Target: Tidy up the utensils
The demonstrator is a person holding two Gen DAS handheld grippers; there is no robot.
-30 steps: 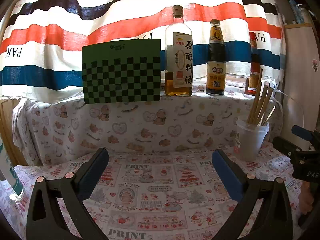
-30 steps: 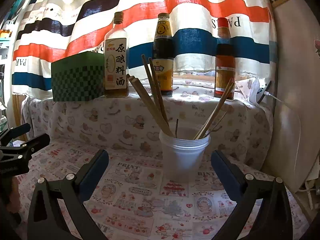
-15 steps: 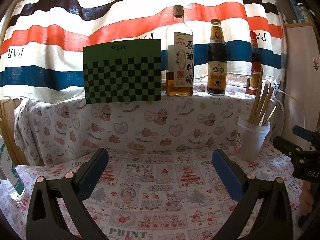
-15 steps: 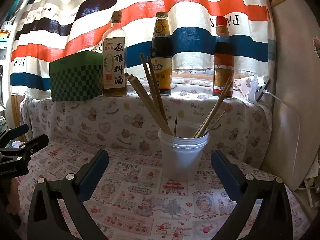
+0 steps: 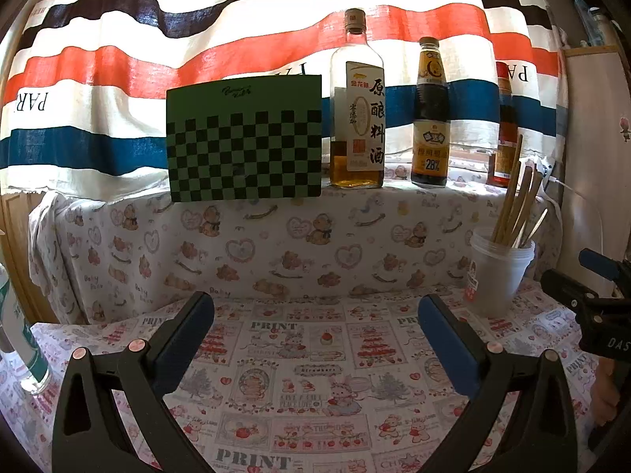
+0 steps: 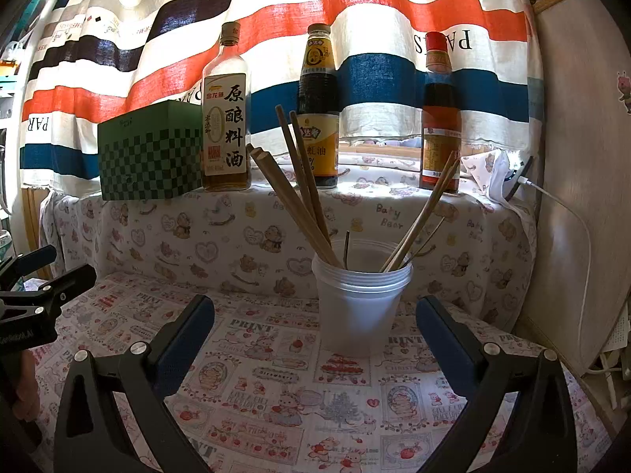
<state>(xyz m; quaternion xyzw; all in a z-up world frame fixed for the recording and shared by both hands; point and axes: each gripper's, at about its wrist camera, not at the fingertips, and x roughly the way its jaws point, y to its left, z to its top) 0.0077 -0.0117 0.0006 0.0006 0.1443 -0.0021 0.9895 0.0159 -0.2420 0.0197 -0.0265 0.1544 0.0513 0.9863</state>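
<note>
A translucent plastic cup (image 6: 361,299) stands on the printed tablecloth, directly ahead of my right gripper (image 6: 315,323). Several wooden chopsticks (image 6: 299,193) lean out of it, some left, some right. The right gripper is open and holds nothing. In the left wrist view the same cup (image 5: 499,276) with its chopsticks (image 5: 516,201) stands at the far right. My left gripper (image 5: 315,321) is open over bare cloth, well left of the cup. Each gripper shows at the edge of the other's view: the right gripper (image 5: 591,283) and the left gripper (image 6: 43,276).
A cloth-covered ledge (image 5: 355,213) behind the table carries a green checkered box (image 5: 244,142), a cooking wine bottle (image 5: 357,110), a dark sauce bottle (image 5: 432,118) and a red-capped bottle (image 6: 439,118). A striped curtain hangs behind. A bottle (image 5: 19,343) stands at the left edge. A white panel (image 6: 583,181) closes the right side.
Both views have shifted slightly: the cup and ledge sit a little lower in frame. Both grippers stay open and empty.
</note>
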